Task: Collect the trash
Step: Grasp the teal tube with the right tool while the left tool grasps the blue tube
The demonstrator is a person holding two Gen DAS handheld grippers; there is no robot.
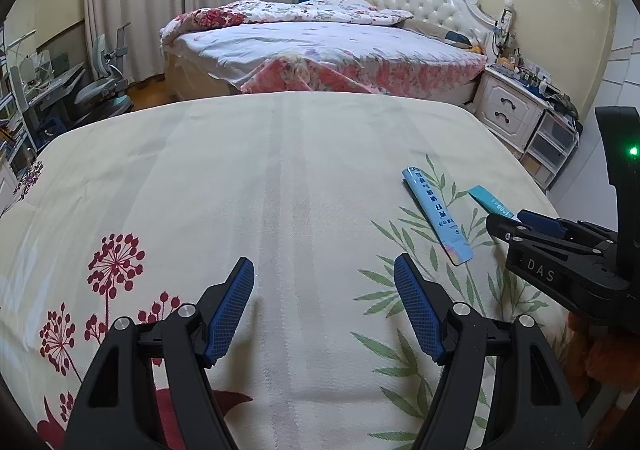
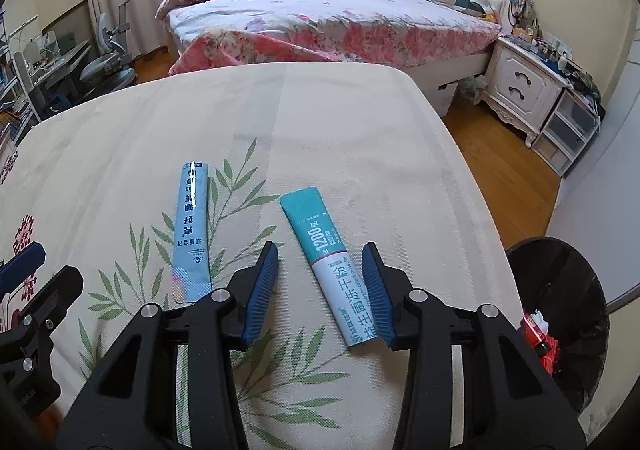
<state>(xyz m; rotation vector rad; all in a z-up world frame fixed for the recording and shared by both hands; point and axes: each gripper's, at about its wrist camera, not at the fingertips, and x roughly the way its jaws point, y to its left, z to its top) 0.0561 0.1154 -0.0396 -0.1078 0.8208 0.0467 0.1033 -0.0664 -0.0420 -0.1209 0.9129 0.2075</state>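
Note:
Two flat sachets lie on a cream floral tablecloth (image 2: 340,122). The light blue sachet (image 2: 192,230) lies left of my right gripper and shows in the left wrist view (image 1: 438,214) too. The teal and white sachet (image 2: 332,270) lies between the open fingers of my right gripper (image 2: 322,256), close to the right finger; whether it touches is unclear. In the left wrist view its teal end (image 1: 490,202) shows by my right gripper (image 1: 504,226). My left gripper (image 1: 324,270) is open and empty above the cloth, left of the sachets.
A black trash bin (image 2: 560,314) with something red inside stands right of the table. Beyond the table's far edge are a bed (image 2: 328,22), a white nightstand (image 2: 524,86), plastic drawers (image 2: 568,130) and wooden floor. A desk and chair (image 1: 100,86) stand at left.

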